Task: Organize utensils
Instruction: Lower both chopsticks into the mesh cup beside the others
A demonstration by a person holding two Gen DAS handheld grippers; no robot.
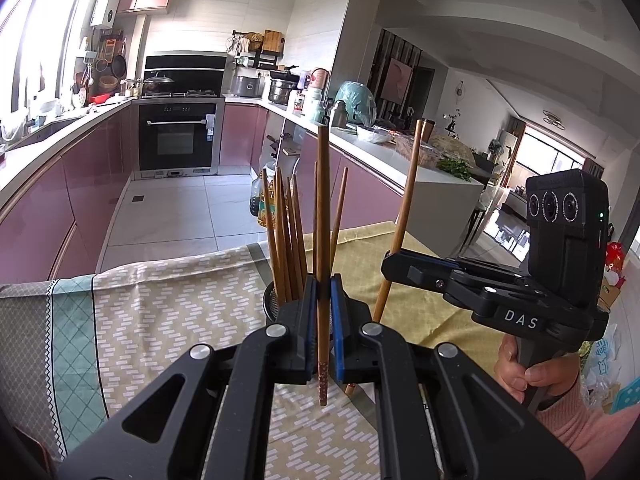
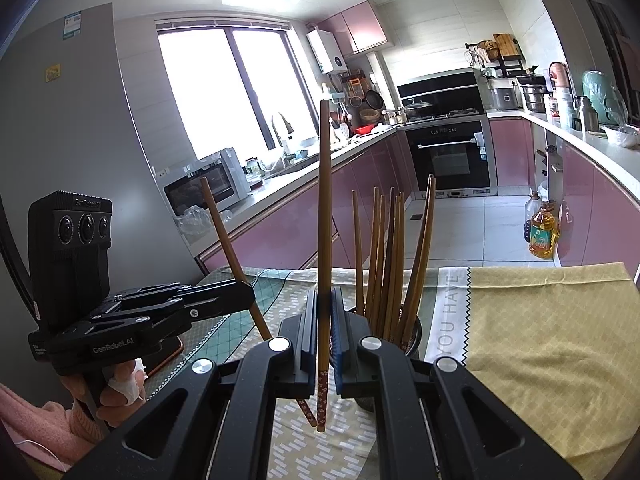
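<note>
A: Each gripper is clamped on one chopstick. The left gripper (image 1: 322, 312) pinches its chopstick (image 1: 322, 216) near the patterned end, nearly upright, with most of the length sticking up above the jaws. The right gripper (image 2: 323, 316) has its own chopstick (image 2: 325, 216) the same way.

B: And the holder?

A: The holder (image 2: 412, 332) sits on the worktop (image 2: 540, 340) just past both grippers, already packed with a bundle (image 2: 390, 252) of chopsticks fanning outward.

B: So what worries you?

A: Three things, I'd judge. A thin round stick gripped so low could pivot between the pads if its tip knocks anything. The bundle leans every way, so a stick lowered in could catch on the others, push them over or tip the holder. And the two grippers are close together; bringing both in at once could cross the sticks.

B: One at a time, then.

A: Yes, aimed at a gap in the bundle.
</note>
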